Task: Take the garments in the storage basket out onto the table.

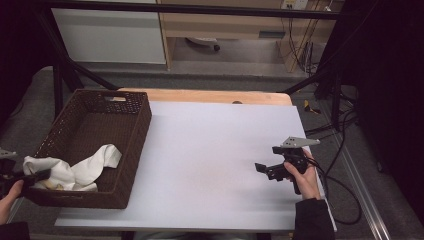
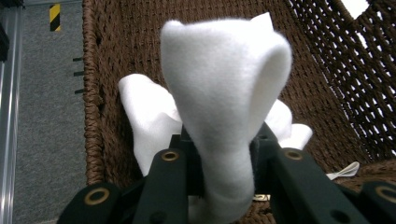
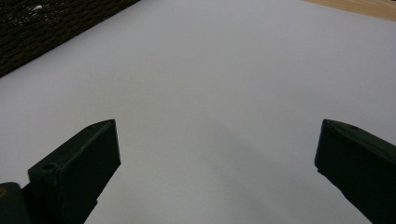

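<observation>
A white cloth [image 1: 75,170] lies bunched in the near end of a dark brown woven basket [image 1: 135,145] at the table's left. My left gripper [image 1: 37,176] reaches over the basket's near left corner and is shut on a fold of that cloth. In the left gripper view the pinched white cloth [image 2: 224,93] stands up as a loop between the two black jaws of the left gripper [image 2: 226,163]. My right gripper [image 1: 265,170] hovers low over the white table surface [image 1: 210,150] at the right, jaws wide apart with nothing between them; the right gripper [image 3: 215,158] faces bare surface.
The basket's [image 3: 46,23] side wall crosses the top left of the right gripper view. A wooden strip [image 1: 210,96] runs along the table's far edge. Black frame bars and cables [image 1: 340,150] hang at the right, beyond the table.
</observation>
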{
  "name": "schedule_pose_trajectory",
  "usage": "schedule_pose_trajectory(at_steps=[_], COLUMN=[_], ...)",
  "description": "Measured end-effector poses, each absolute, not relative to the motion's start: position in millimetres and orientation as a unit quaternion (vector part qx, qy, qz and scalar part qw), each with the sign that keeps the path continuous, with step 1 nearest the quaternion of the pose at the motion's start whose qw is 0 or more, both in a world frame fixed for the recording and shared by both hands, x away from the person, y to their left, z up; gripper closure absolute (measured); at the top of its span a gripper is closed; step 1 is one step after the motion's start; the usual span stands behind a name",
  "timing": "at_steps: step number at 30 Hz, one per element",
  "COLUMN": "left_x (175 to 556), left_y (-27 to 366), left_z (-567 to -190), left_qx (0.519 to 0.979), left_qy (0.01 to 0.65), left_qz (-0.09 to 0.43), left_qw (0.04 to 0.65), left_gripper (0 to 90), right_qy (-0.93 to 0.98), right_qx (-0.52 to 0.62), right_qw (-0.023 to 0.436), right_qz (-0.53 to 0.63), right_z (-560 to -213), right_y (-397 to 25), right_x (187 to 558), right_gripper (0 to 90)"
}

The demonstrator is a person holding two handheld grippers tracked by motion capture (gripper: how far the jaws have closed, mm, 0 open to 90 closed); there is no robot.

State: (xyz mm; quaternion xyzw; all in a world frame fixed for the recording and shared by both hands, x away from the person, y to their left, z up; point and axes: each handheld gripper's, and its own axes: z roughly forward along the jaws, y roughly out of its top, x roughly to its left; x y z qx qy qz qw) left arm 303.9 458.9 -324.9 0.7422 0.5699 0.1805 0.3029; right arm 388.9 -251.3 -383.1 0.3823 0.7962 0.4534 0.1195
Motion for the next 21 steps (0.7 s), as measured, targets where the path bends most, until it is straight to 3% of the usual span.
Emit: schedule_pose_trajectory(at_steps=[21], left_x=[302], left_y=[450], left_z=[-301], left_qx=[0.748], left_qy=[0.549], left_qz=[0.192], left_qw=[0.32], left_gripper=[73.6], right_qy=[0.796], right_qx=[0.382], right_qw=[0.122], right_qz=[0.454], right_z=[-382], right_y=[-253], right_x=[389], right_gripper=[0.8])
